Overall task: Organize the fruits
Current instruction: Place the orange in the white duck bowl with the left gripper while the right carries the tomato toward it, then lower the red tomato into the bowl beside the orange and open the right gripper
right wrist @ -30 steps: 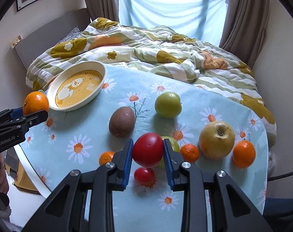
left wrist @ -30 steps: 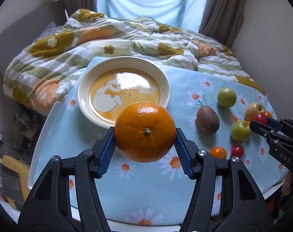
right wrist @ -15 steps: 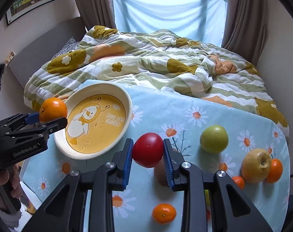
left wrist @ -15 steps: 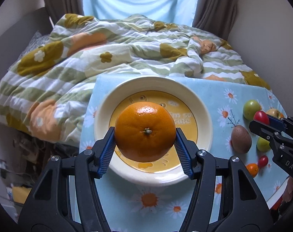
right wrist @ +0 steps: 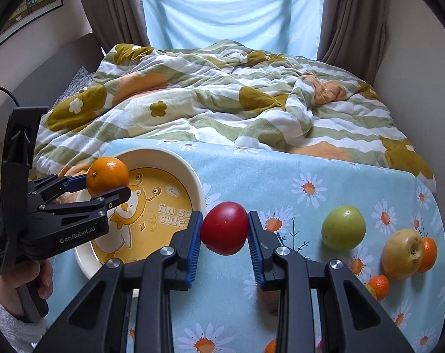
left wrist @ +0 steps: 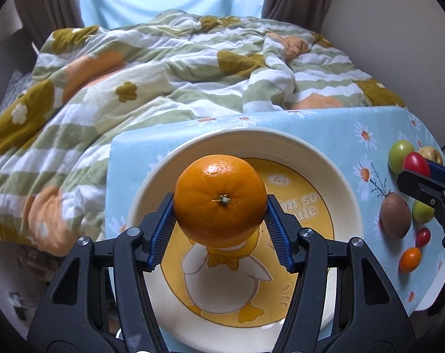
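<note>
My left gripper [left wrist: 220, 231] is shut on a large orange [left wrist: 220, 199] and holds it above the cream duck plate [left wrist: 334, 176]. In the right wrist view the same orange [right wrist: 107, 175] hangs over the plate's [right wrist: 190, 176] left part. My right gripper [right wrist: 224, 239] is shut on a red tomato [right wrist: 224, 231], held above the cloth just right of the plate's rim. It shows at the right edge of the left wrist view [left wrist: 416, 161].
On the daisy cloth [right wrist: 281, 176] to the right lie a green apple [right wrist: 343, 228], a yellow apple [right wrist: 401, 253], small oranges [right wrist: 428, 254], a kiwi [left wrist: 395, 219] and a cherry tomato [left wrist: 423, 236]. A rumpled quilt [right wrist: 222, 97] lies behind the table.
Both grippers have moved toward the plate with their fruit. The orange now sits over the plate's middle; the tomato has come close to the plate's right rim.
</note>
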Demonstrator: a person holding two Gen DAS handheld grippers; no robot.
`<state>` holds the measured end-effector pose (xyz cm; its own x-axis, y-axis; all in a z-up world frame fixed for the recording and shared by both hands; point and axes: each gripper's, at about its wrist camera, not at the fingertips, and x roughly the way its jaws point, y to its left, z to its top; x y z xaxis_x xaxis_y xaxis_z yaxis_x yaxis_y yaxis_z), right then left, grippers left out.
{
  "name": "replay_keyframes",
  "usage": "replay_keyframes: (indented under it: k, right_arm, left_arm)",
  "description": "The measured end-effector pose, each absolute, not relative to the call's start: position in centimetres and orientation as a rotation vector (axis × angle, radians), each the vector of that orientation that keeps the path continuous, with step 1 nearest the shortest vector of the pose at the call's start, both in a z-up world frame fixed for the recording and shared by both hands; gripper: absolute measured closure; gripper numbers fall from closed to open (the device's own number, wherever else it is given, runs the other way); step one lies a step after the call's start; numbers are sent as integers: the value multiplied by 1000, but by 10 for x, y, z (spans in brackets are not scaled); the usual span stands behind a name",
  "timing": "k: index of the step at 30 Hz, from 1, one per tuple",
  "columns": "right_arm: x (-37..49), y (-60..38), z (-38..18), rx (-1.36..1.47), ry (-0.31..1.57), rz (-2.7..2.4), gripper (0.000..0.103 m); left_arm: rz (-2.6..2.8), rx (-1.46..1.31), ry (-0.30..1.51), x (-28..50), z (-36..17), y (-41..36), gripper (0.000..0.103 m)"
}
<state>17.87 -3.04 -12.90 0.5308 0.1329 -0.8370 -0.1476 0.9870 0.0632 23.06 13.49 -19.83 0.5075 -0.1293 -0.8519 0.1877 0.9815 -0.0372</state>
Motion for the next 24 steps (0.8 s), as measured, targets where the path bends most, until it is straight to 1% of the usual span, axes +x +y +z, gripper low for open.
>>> replay_keyframes:
  k: [4,5,6,7,9,24]
  right_arm:
    - [183,-32,-133,-6,998,146,75]
    - [184,-31,-133,-4,1000,142,75]
    - [184,-32,-132,-1,1001,138,75]
    - [184,-32,-131,2,1002,136,75]
    - [184,-32,-129,-1,1001,128,75]
    - [203,-17,-121,-45,1003,251,75]
  left_arm:
    - [-210,101,1014,237,-204,130,35]
    - [-219,101,1006,237,-202,129,27]
    - [-221,100,997,238,-199,129,7]
    - [-216,101,986,237,-196,130,0]
    - [-214,101,962,235,-189,131,0]
    - [-130,37,1005,203,-169,161,0]
